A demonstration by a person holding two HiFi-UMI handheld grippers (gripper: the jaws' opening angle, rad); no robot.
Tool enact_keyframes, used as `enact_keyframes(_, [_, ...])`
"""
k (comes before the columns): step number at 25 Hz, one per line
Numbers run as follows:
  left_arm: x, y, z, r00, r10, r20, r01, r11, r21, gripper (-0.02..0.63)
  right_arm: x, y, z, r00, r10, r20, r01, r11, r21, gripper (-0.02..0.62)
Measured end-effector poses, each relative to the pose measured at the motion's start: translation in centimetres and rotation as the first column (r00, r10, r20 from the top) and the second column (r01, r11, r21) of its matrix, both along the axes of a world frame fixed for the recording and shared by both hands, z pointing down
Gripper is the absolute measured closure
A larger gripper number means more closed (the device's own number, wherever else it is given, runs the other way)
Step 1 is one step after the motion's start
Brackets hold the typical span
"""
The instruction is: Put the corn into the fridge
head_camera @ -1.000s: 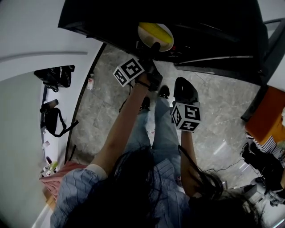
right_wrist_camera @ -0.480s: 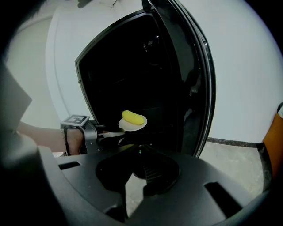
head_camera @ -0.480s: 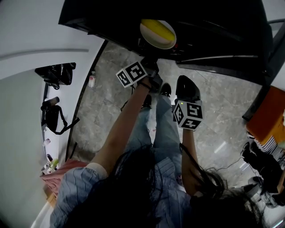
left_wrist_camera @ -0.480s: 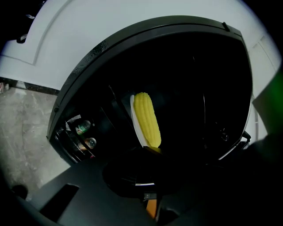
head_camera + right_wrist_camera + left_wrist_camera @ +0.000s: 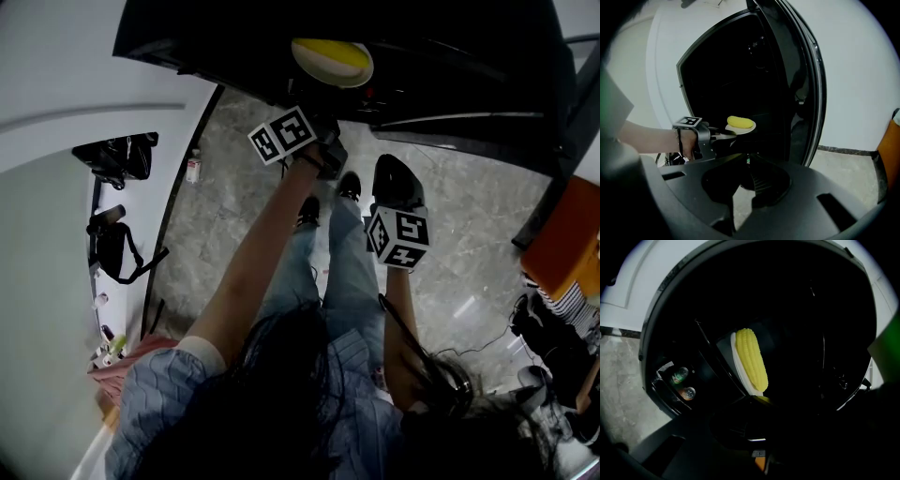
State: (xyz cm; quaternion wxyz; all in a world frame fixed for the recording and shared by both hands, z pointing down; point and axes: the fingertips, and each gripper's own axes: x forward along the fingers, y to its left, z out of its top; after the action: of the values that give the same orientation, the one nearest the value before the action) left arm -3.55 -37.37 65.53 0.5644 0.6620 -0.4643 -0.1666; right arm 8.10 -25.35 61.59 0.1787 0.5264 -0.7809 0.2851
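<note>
Grey marble floor (image 5: 469, 225) beneath a white wall (image 5: 855, 70).

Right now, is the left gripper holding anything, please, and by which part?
The left gripper meets the near rim of the plate under the corn, jaws shut; a hold cannot be told.

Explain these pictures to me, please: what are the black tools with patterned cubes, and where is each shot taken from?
No robot here: a person stands at an open fridge holding a two-jaw gripper in each hand; the patterned cubes are part of the grippers. The head view looks down from the person's head; the other two come from cameras riding on each gripper, looking along its jaws. Inside the dark fridge is a white plate with a yellow corn cob on it. The left gripper has just closed its jaws, tips at the plate's near rim; whether they pinch it is too dark to tell. The right gripper waits above the floor, shut and empty.
</note>
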Motion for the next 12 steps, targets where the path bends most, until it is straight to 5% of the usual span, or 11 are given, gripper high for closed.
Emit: enact_keyframes(12, [0.81,-0.61,-0.45,0.994,0.101,0.042,-0.103,0.994,0.032,0.594,0.81,0.56,-0.54,1.0,0.027,-0.013,-0.027,1.0,0.007,0.566])
